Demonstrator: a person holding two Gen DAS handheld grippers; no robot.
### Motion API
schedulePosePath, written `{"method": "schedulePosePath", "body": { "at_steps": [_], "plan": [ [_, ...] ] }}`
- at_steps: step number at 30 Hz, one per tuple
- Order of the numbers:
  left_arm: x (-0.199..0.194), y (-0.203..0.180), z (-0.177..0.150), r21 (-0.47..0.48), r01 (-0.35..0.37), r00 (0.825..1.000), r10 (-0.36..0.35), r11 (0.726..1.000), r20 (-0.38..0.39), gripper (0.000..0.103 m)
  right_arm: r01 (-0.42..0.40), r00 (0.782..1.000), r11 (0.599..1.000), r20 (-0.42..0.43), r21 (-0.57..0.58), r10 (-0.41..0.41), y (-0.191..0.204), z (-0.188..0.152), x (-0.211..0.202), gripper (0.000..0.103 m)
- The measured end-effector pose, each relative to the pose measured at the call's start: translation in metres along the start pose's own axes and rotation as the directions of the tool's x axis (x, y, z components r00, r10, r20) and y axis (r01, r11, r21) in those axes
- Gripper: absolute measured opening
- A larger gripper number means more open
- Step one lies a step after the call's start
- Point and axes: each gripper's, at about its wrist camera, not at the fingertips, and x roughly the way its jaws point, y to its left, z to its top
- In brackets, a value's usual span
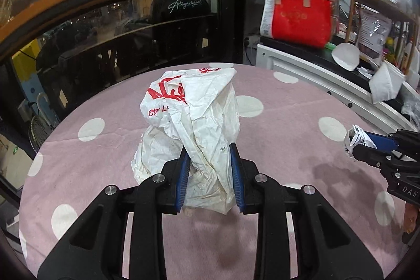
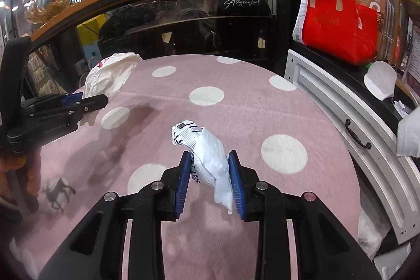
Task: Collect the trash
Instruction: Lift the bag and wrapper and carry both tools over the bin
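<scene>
At the bottom centre of the left wrist view, the left gripper (image 1: 210, 169) was closed on a crumpled white bag with red print (image 1: 191, 122); the blue pads pressed its lower part from both sides, and the bag rose toward the middle of the frame. It seemed lifted off the pink dotted tablecloth (image 1: 262, 240), though this is only a judgement from the shadow under it. In the right wrist view the right gripper (image 2: 210, 177) was also nearly closed, holding a small crumpled white wrapper (image 2: 212, 162) at the bottom centre.

Both pieces of trash were therefore already picked up. Farther on the cloth, toward the middle and upper part of both frames, no other loose trash was seen. What probably remained was to carry both pieces to a bin; no bin was visible. Beyond the table, at the upper right, a red bag (image 1: 302, 17) stood on a dark counter.
</scene>
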Motion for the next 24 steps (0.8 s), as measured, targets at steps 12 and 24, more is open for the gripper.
{"method": "schedulePosePath", "body": {
  "at_steps": [12,24],
  "plan": [
    [-0.060,-0.033,-0.041,0.022,0.043,0.998,-0.044,0.999,0.037,0.030,0.020,0.999,0.999,0.027,0.029,-0.020,0.004,-0.057,-0.062,0.030],
    [-0.100,-0.068,-0.073,0.035,0.102,0.992,-0.104,0.994,0.065,0.030,0.060,0.996,0.996,0.057,0.060,-0.064,-0.002,-0.100,-0.115,0.030]
  ]
}}
